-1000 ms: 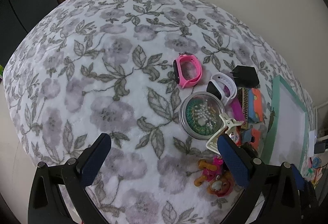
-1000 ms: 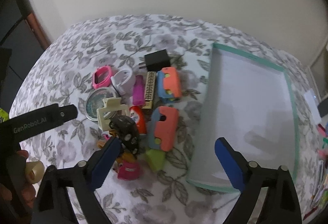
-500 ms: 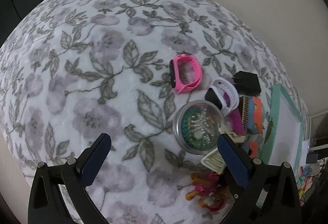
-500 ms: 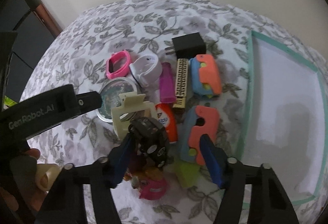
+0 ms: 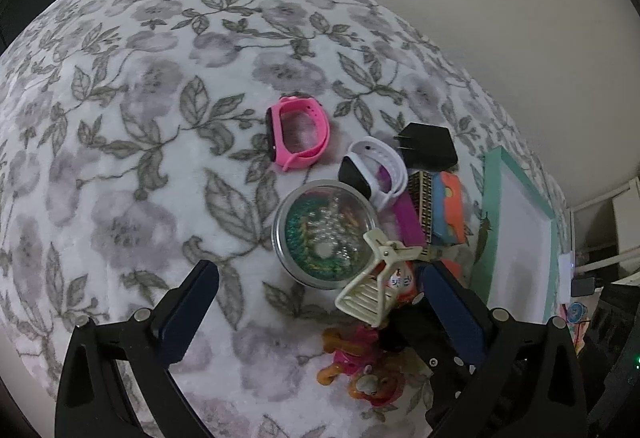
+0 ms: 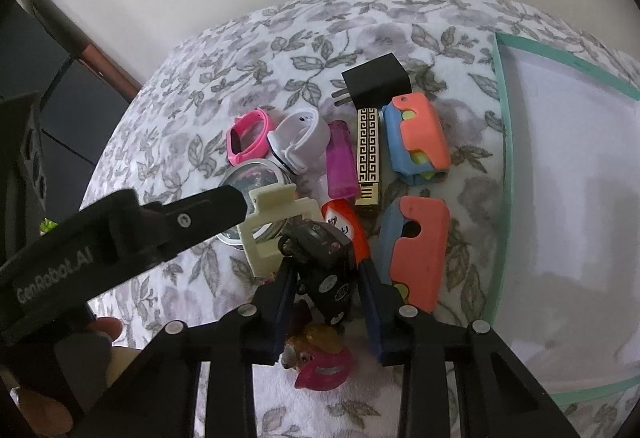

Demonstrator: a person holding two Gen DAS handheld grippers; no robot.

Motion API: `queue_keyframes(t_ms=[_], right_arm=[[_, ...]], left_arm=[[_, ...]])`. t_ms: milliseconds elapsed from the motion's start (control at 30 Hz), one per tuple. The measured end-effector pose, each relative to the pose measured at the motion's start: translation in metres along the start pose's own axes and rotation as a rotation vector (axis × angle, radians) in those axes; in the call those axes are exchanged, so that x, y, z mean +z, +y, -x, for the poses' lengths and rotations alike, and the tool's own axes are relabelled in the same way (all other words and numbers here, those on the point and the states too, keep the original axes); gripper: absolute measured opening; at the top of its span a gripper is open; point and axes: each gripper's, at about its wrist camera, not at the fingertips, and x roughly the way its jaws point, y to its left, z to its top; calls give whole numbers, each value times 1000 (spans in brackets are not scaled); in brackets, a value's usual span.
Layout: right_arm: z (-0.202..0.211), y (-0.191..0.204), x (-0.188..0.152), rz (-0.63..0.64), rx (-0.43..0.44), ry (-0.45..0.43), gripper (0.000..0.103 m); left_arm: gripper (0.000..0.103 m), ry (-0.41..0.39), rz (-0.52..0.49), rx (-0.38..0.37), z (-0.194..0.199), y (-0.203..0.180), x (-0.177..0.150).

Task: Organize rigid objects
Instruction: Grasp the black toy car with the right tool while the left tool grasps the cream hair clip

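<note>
My right gripper is low over the pile, and its jaws are closing on a black key fob, with a blue pad against each side. A cream hair clip lies just left of the fob and a red-capped tube just behind it. My left gripper stands open above the cloth with nothing gripped. The round bead tin and the cream hair clip lie ahead of its fingers. One left finger crosses the right wrist view.
A white tray with a teal rim lies at the right. On the floral cloth are a pink watch, a white watch, a black charger, two lighters, two orange-and-blue toys and a pink figure.
My right gripper has come down over the pile and narrowed from wide open onto the black key fob. My left gripper has tilted a little and stayed open.
</note>
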Motion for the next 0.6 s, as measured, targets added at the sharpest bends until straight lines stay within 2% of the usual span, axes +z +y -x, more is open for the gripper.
queue_keyframes(t_ms=[167,267,367,467,600], right_arm=[[4,-9,-2,-31,18,-1,33],[7,-14,-2,-50,25,-5,33],[10,-21,-2,-70,29,-12,33],[14,-27,-2,-86,23,-20,33],[20,-36,0,-125,41,-34,33]], left_arm=[[100,-2,-27,-8,0,-4,-2],[84,1,-46,-11,-1,-7,-3],[82,12,-54,-16,-4,-8,-4],[73,13,-64,-19,-5,-9,-4],[66,20,-97,-29,-6,-14,-7]])
